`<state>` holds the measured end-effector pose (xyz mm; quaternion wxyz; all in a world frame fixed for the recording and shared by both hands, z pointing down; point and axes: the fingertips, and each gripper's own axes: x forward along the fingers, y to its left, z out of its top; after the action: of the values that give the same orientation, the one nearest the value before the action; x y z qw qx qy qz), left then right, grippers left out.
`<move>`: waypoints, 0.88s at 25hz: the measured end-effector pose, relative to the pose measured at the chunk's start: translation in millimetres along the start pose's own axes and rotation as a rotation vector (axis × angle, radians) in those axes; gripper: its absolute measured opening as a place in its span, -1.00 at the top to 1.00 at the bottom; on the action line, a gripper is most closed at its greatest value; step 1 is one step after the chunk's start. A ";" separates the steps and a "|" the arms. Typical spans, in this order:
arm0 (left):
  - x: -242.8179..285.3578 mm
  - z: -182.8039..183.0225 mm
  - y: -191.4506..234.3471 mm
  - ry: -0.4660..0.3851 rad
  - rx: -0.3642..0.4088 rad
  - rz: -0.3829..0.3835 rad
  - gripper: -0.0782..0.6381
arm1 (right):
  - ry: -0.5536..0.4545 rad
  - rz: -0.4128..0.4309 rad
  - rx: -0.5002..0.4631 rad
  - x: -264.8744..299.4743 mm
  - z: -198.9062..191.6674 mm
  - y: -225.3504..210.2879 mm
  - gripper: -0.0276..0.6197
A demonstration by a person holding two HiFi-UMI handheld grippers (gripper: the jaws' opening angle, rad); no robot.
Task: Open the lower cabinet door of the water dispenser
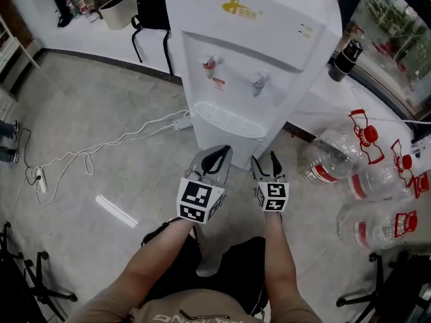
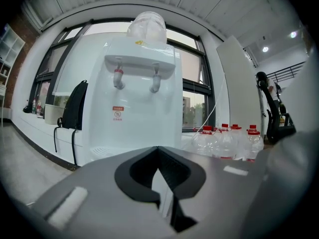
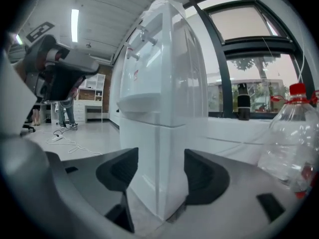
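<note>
The left gripper (image 1: 217,152), at lower centre of the head view, has its fingers closed on nothing. Just right of it, the right gripper (image 1: 264,160) has its fingers spread. The water dispenser (image 1: 256,52) stands upright at top centre, long axis vertical, taps facing the person. Its lower cabinet door (image 3: 141,153) is shut.

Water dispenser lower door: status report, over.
Left tool shut, empty. Right tool open, facing white water dispenser corner. Lower cabinet door closed. Clear red-capped plastic bottles off right, not blocking.
</note>
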<state>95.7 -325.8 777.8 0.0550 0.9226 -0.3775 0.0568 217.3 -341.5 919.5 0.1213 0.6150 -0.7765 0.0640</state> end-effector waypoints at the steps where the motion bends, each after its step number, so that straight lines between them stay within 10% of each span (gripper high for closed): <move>1: -2.2 1.8 0.2 -0.003 -0.004 -0.001 0.76 | 0.015 0.007 0.001 4.2 -5.6 0.2 0.13; 22: -21.6 14.3 6.0 -0.011 -0.035 -0.017 0.76 | 0.024 -0.021 0.063 44.4 -31.1 -5.0 0.11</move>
<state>77.1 -317.3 760.9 0.0697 0.9250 -0.3710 0.0448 216.1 -376.6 961.0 0.1118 0.6257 -0.7663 0.0943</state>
